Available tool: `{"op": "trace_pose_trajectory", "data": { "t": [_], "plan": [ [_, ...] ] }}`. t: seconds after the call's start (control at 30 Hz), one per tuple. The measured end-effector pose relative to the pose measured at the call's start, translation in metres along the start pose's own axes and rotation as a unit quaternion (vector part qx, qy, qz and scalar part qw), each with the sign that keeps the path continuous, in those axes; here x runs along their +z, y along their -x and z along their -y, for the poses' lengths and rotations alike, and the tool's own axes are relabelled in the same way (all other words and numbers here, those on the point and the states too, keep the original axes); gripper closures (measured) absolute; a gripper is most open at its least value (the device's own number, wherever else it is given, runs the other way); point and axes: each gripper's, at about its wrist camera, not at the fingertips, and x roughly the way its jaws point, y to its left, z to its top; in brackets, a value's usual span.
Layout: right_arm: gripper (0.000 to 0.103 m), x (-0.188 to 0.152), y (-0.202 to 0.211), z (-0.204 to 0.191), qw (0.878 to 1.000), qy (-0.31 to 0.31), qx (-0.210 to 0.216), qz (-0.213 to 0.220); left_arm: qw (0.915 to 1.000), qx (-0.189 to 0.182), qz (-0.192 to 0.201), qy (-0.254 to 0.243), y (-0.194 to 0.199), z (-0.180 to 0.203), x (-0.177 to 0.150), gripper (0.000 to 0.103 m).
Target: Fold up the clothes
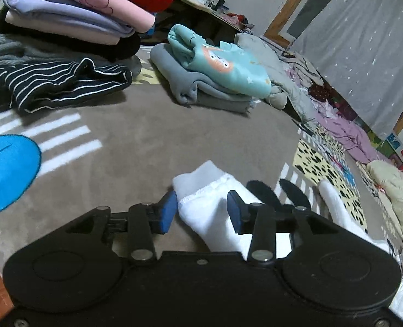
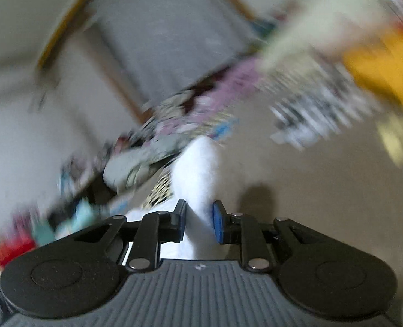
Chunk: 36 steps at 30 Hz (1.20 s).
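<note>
Brown rug (image 1: 152, 136), folded stacks already done at 11 o'clock (image 1: 73, 13) and 12 o'clock (image 1: 217, 73). Unfolded heap (image 1: 337, 125) at 2 o'clock left. Left gripper (image 1: 202, 208): jaws parted around white sock (image 1: 215, 212), not clamped. Right gripper (image 2: 197, 222): jaws clenched on white cloth, probably the same sock; view blurred. Roughly halfway, my guess.

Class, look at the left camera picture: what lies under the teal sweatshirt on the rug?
A folded grey garment lies directly under the teal sweatshirt, resting on the rug. The sweatshirt covers most of it, so its type stays hidden.
</note>
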Motion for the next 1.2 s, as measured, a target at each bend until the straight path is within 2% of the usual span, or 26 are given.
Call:
{"op": "trace_pose_trajectory", "data": {
  "t": [0.07, 0.17, 0.27, 0.3, 0.4, 0.43, 0.5, 0.53, 0.57, 0.6, 0.7, 0.73, 0.77, 0.8, 0.87, 0.93, 1.0, 1.1, 1.13, 1.17, 1.2],
  "plan": [
    [0.080, -0.005, -0.005, -0.048, 0.992, 0.125, 0.001, -0.020, 1.0000, 0.001, -0.001, 0.001, -0.001, 0.000, 0.000, 0.064],
    [0.077, -0.032, -0.027, -0.104, 0.959, 0.266, 0.014, -0.094, 1.0000, -0.002, -0.003, 0.006, -0.002, -0.001, 0.001, 0.064],
    [0.067, -0.058, -0.032, -0.137, 0.934, 0.330, 0.035, -0.133, 0.9999, -0.009, -0.002, 0.014, 0.000, -0.002, 0.003, 0.064],
    [0.065, -0.063, -0.030, -0.145, 0.930, 0.339, 0.043, -0.138, 0.9998, -0.010, -0.001, 0.017, 0.001, -0.003, 0.004, 0.064],
    [0.055, -0.056, -0.013, -0.151, 0.944, 0.300, 0.067, -0.116, 0.9996, -0.014, 0.004, 0.023, 0.003, -0.006, 0.008, 0.064],
    [0.054, -0.047, -0.008, -0.146, 0.956, 0.266, 0.068, -0.107, 0.9996, -0.014, 0.006, 0.026, 0.003, -0.007, 0.009, 0.064],
    [0.052, -0.026, -0.003, -0.125, 0.979, 0.176, 0.056, -0.087, 0.9993, -0.017, 0.008, 0.032, 0.003, -0.009, 0.011, 0.064],
    [0.048, -0.015, -0.001, -0.110, 0.988, 0.123, 0.045, -0.078, 0.9992, -0.018, 0.009, 0.035, 0.003, -0.009, 0.012, 0.064],
    [0.040, -0.007, -0.001, -0.092, 0.995, 0.070, 0.029, -0.071, 0.9991, -0.021, 0.010, 0.036, 0.003, -0.008, 0.013, 0.063],
    [0.038, 0.001, -0.002, -0.075, 0.997, 0.025, 0.007, -0.066, 0.9990, -0.026, 0.010, 0.036, 0.004, -0.008, 0.014, 0.063],
    [0.036, 0.015, -0.003, -0.028, 0.994, -0.080, -0.049, -0.053, 0.9987, -0.043, 0.015, 0.023, 0.006, -0.001, 0.015, 0.059],
    [0.036, 0.017, -0.005, -0.013, 0.991, -0.108, -0.059, -0.050, 0.9981, -0.059, 0.015, 0.013, 0.007, 0.004, 0.015, 0.053],
    [0.036, 0.018, -0.010, 0.001, 0.987, -0.140, -0.065, -0.052, 0.9968, -0.079, 0.012, 0.004, 0.009, 0.009, 0.014, 0.044],
    [0.036, 0.017, -0.016, 0.014, 0.981, -0.174, -0.066, -0.055, 0.9951, -0.099, 0.009, -0.005, 0.010, 0.015, 0.013, 0.040],
    [0.036, 0.014, -0.033, 0.035, 0.968, -0.232, -0.067, -0.064, 0.9904, -0.136, 0.004, -0.023, 0.012, 0.027, 0.011, 0.037],
    [0.038, 0.010, -0.051, 0.046, 0.959, -0.269, -0.060, -0.069, 0.9862, -0.157, -0.002, -0.053, 0.013, 0.041, 0.004, 0.037],
    [0.047, 0.008, -0.067, 0.049, 0.955, -0.283, -0.052, -0.071, 0.9820, -0.168, -0.008, -0.086, 0.013, 0.055, -0.004, 0.037],
    [0.069, 0.010, -0.079, 0.043, 0.960, -0.267, -0.049, -0.073, 0.9769, -0.182, -0.021, -0.110, 0.010, 0.070, -0.015, 0.037],
    [0.083, 0.010, -0.082, 0.042, 0.960, -0.265, -0.049, -0.073, 0.9755, -0.186, -0.025, -0.115, 0.008, 0.074, -0.018, 0.037],
    [0.090, 0.011, -0.083, 0.041, 0.961, -0.261, -0.048, -0.072, 0.9741, -0.189, -0.027, -0.122, 0.007, 0.078, -0.020, 0.037],
    [0.091, 0.013, -0.081, 0.039, 0.964, -0.254, -0.050, -0.067, 0.9726, -0.191, -0.029, -0.129, 0.007, 0.081, -0.023, 0.037]
  ]
}}
